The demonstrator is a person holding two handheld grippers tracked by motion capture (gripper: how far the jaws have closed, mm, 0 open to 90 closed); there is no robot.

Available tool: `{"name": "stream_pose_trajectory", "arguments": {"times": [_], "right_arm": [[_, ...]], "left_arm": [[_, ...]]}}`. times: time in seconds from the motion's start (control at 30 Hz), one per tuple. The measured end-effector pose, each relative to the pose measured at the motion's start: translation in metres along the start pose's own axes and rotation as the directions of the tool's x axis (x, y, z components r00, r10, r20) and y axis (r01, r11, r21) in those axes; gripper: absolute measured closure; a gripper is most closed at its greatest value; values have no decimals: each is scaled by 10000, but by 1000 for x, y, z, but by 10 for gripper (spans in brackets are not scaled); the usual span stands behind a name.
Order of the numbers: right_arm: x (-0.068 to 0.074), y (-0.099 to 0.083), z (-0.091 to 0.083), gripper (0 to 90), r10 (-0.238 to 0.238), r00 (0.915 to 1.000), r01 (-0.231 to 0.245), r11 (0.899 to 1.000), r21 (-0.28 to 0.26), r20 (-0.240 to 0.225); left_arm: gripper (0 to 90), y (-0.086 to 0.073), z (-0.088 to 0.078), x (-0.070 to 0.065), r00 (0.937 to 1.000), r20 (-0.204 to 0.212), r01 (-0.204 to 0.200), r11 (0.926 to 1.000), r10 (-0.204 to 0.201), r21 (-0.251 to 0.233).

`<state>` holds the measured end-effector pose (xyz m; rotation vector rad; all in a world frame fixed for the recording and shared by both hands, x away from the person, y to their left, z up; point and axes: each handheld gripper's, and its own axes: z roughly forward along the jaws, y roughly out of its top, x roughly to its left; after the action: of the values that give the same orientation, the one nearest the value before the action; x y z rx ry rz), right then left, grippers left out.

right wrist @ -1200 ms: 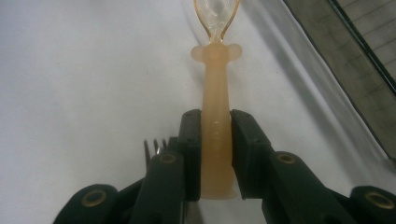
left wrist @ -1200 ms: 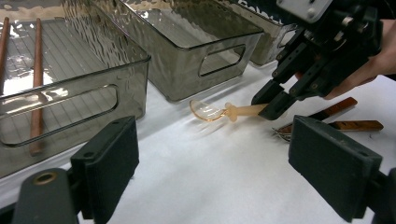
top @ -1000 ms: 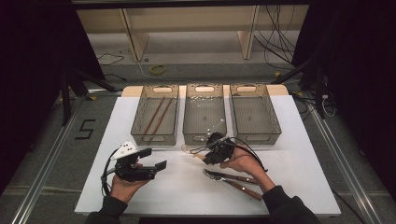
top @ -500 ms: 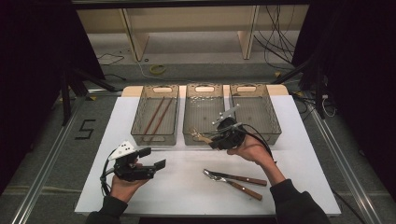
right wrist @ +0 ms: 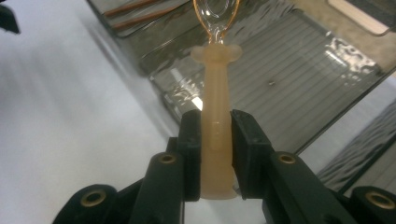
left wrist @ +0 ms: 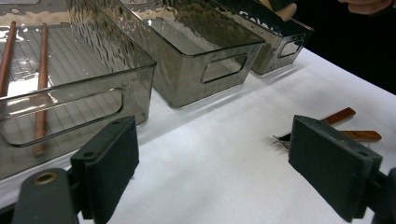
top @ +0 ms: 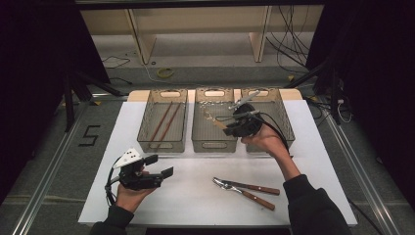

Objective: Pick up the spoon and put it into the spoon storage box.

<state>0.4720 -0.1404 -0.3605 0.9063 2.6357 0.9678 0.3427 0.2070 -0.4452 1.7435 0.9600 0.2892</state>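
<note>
Lifted off the tabletop [top: 195, 196] since the earlier frames, the right gripper [top: 230, 123] now hangs over the middle bin [top: 213, 144], whereas a second ago it sat low beside the pruning shears [top: 244, 188]. It carries a pale, cream-coloured utensil handle [right wrist: 215, 135] that it has brought up and forward with it. In the right gripper view the jaws stand close together, pressed on either side of that handle, which rises straight between them to a small collar and a clear amber loop [right wrist: 215, 14] at its far end; I cannot tell exactly what sort of tool this is. In the high view the handle's tip pokes out to the left of the gripper, over the middle bin's floor.

The left gripper [top: 155, 166] has not shifted: it rests in the hand near the tabletop's front left corner, jaws wide apart with nothing between them, as the left gripper view confirms.

The left bin [top: 147, 139] already holds two reddish-brown chopsticks [top: 164, 122]; the right bin [top: 288, 134] is partly hidden by the hand. The shears lie untouched on the tabletop, well apart from all three bins.

Judging from this, the work is sorting items into bins, and the carry is nearly over: the held piece is above the middle bin but not yet lowered or released. The next step likely calls for lowering it inside the walls before the jaws part, so that it does not bounce out.
</note>
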Motion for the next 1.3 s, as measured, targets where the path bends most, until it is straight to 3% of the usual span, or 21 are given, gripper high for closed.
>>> {"name": "stream_pose_trajectory", "arguments": {"times": [0.2, 0.47, 0.83, 1.3], "right_arm": [[-9, 14, 5, 752, 180, 9994, -179, 9998, -40, 292], [-19, 25, 26, 751, 512, 9970, -526, 9983, 238, 572], [-26, 24, 42, 751, 833, 9938, -877, 9944, 596, 738], [-25, 23, 55, 749, 830, 9932, -913, 9905, 1032, 822]], "left_arm": [[158, 0, 0, 1, 10000, 6, 24, 10000, -24, -28], [158, -1, 0, 1, 10000, 2, 38, 10000, -38, -43], [158, -1, 0, 1, 10000, 12, 45, 10000, -45, -16], [158, -1, 0, 1, 10000, 3, 23, 10000, -23, 3]]}}
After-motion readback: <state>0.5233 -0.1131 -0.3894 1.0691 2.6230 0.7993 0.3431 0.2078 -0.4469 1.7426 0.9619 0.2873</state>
